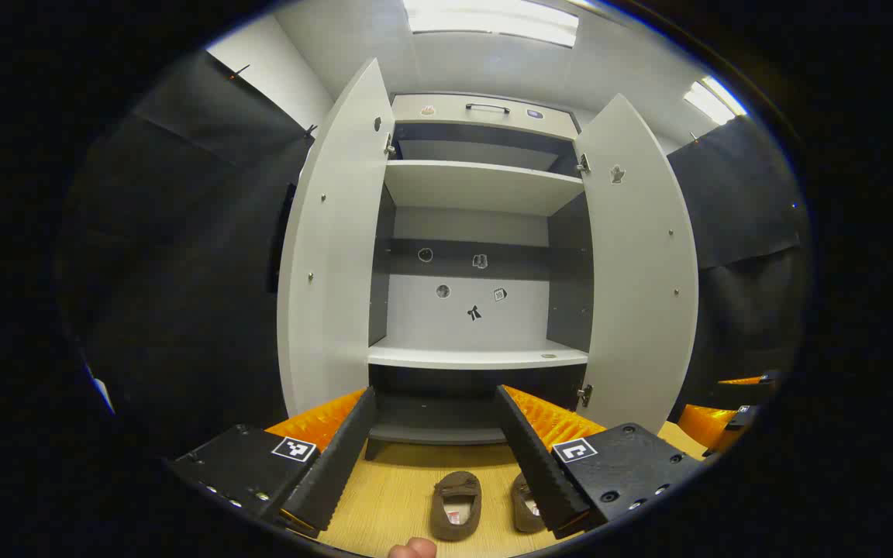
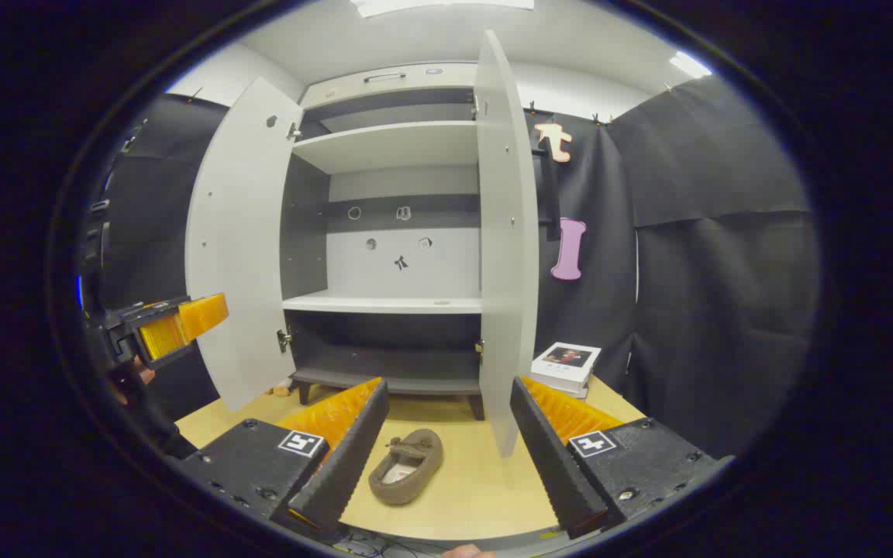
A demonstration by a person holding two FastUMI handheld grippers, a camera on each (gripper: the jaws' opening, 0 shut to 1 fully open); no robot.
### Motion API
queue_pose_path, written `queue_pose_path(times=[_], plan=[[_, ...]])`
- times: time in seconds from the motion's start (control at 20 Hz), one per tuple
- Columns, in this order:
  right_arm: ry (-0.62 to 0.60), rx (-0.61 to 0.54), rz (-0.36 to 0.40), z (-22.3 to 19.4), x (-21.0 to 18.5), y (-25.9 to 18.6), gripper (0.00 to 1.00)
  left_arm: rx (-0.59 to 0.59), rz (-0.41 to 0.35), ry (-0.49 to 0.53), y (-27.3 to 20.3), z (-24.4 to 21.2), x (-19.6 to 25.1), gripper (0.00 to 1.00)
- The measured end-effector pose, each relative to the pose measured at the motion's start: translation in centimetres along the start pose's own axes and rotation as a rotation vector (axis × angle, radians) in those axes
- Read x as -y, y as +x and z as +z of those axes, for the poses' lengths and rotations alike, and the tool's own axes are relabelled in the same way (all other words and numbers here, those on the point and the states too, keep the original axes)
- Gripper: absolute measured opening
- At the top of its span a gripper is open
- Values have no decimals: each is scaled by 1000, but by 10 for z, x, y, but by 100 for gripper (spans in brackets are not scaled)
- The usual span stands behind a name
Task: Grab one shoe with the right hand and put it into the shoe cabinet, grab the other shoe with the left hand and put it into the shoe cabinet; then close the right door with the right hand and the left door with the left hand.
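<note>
Brown shoes on floor | cabinet doors open | grippers empty

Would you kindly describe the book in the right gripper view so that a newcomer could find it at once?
Start at the tall grey shoe cabinet with both doors open. Follow its right door down to the wooden floor; just beyond it, against the black cloth wall, lies the book. It is white, flat and boxy, unlike the brown slipper lying before the cabinet.
</note>
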State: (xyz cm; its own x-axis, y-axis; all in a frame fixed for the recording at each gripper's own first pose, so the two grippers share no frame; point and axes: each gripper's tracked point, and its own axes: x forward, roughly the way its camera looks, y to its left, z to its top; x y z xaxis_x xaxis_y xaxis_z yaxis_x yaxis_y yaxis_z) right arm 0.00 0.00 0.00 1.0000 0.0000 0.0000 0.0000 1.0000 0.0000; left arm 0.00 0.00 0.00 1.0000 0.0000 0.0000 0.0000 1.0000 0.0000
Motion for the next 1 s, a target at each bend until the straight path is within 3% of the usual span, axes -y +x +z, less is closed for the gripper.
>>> queue_pose_path(times=[0.55,1.0], plan=[[-23,9,35,4,-16,21,100,-12,-58,33,7,-9,24,95],[-33,10,67,7,-29,23,100,-34,-37,-2,8,-12,15,95]])
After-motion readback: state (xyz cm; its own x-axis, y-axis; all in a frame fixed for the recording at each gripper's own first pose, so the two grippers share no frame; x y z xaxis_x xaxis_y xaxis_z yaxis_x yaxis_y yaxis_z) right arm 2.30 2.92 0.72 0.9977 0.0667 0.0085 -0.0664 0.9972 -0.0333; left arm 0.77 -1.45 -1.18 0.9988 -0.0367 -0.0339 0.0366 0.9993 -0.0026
